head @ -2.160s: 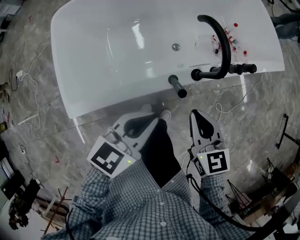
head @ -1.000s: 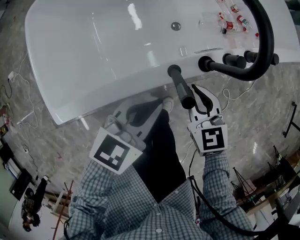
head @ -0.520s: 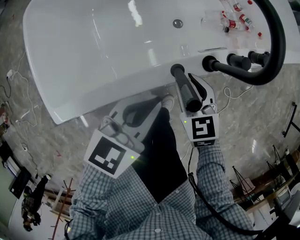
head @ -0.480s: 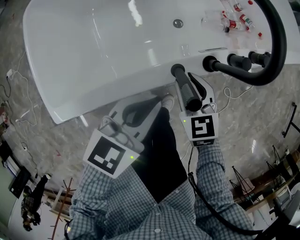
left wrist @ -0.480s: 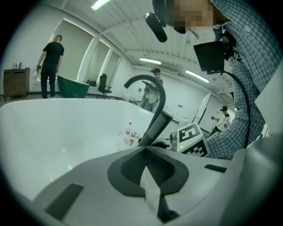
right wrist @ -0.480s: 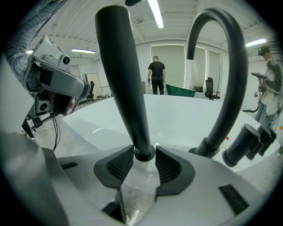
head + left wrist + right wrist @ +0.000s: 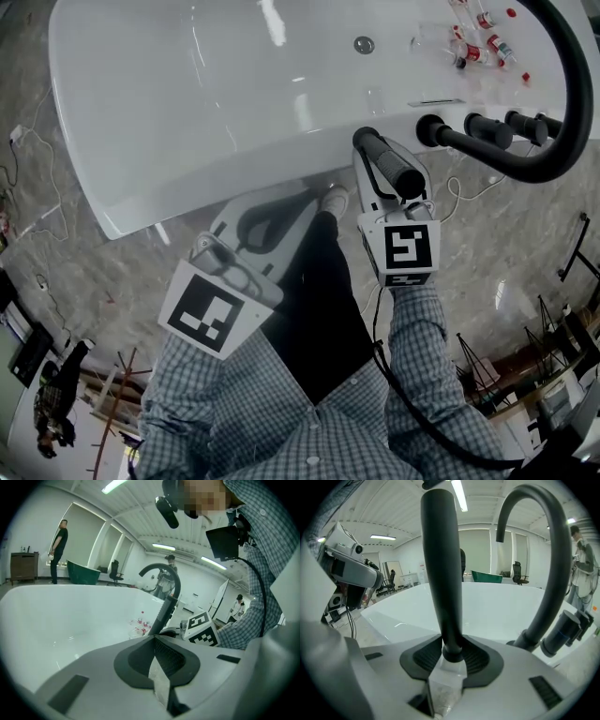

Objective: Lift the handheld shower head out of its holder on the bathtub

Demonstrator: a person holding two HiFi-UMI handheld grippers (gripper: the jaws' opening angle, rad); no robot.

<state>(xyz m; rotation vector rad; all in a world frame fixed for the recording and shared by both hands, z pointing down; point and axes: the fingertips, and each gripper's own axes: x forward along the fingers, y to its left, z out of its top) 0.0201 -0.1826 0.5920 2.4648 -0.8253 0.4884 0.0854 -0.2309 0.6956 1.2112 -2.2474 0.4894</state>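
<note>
The black shower handle (image 7: 392,164) stands slanted in its holder on the white bathtub's (image 7: 187,112) near rim. In the right gripper view the handle (image 7: 440,564) rises straight up between the jaws. My right gripper (image 7: 382,171) is open around the handle's lower part; its jaws have just been opening, and the pads (image 7: 476,657) flank the handle without clearly pressing it. My left gripper (image 7: 258,225) hangs lower left, short of the tub, shut with nothing in it (image 7: 157,656).
A black curved spout (image 7: 562,112) and two black tap knobs (image 7: 487,129) stand on the rim right of the handle. Small bottles (image 7: 478,47) lie in the tub near the drain (image 7: 364,44). A cable (image 7: 37,187) lies on the marble floor.
My right gripper has moved left and forward from beside the handle to around it, and its jaws have opened. The left gripper has barely shifted.
</note>
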